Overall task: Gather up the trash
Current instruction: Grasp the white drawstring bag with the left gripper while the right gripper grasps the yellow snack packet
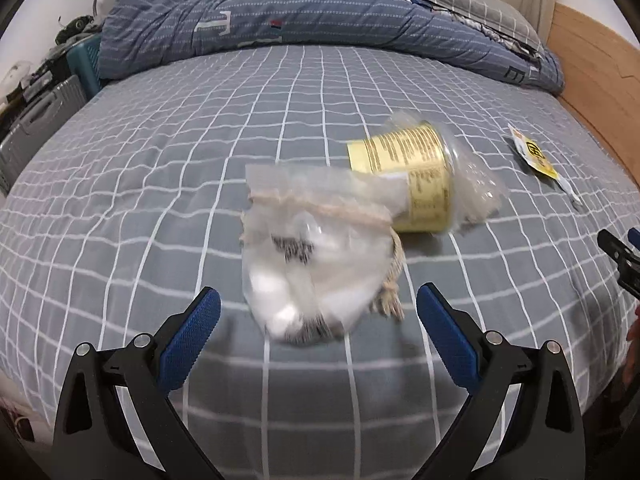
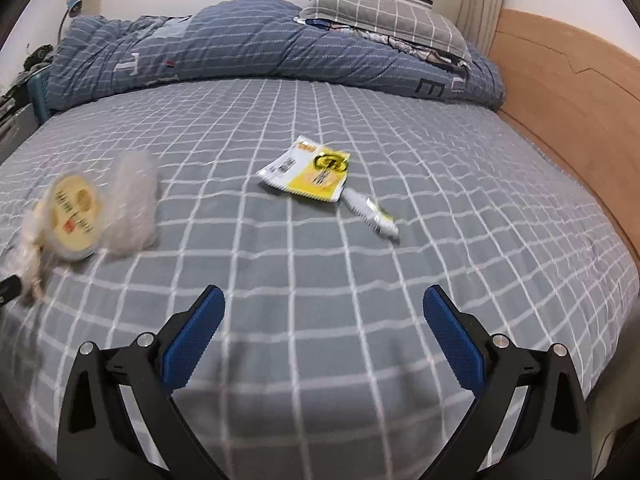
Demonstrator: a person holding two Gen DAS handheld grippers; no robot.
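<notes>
A clear plastic bag with white stuff and a beige drawstring [image 1: 312, 264] lies on the grey checked bed, just ahead of my open, empty left gripper [image 1: 318, 306]. Behind it lies a yellow cup in clear wrap [image 1: 404, 172], also in the right wrist view [image 2: 76, 216] at the far left. A yellow and white wrapper [image 2: 310, 174] with a small white tube [image 2: 370, 212] beside it lies mid-bed, well ahead of my open, empty right gripper [image 2: 324, 306]. The wrapper also shows in the left wrist view [image 1: 534, 152]. The right gripper's tip [image 1: 618, 256] shows at the left view's right edge.
A rumpled blue quilt [image 2: 260, 40] and a grey checked pillow [image 2: 384, 12] lie along the far side of the bed. A wooden headboard [image 2: 568, 92] runs along the right. A blue crate and clutter [image 1: 76, 64] stand off the bed's left side.
</notes>
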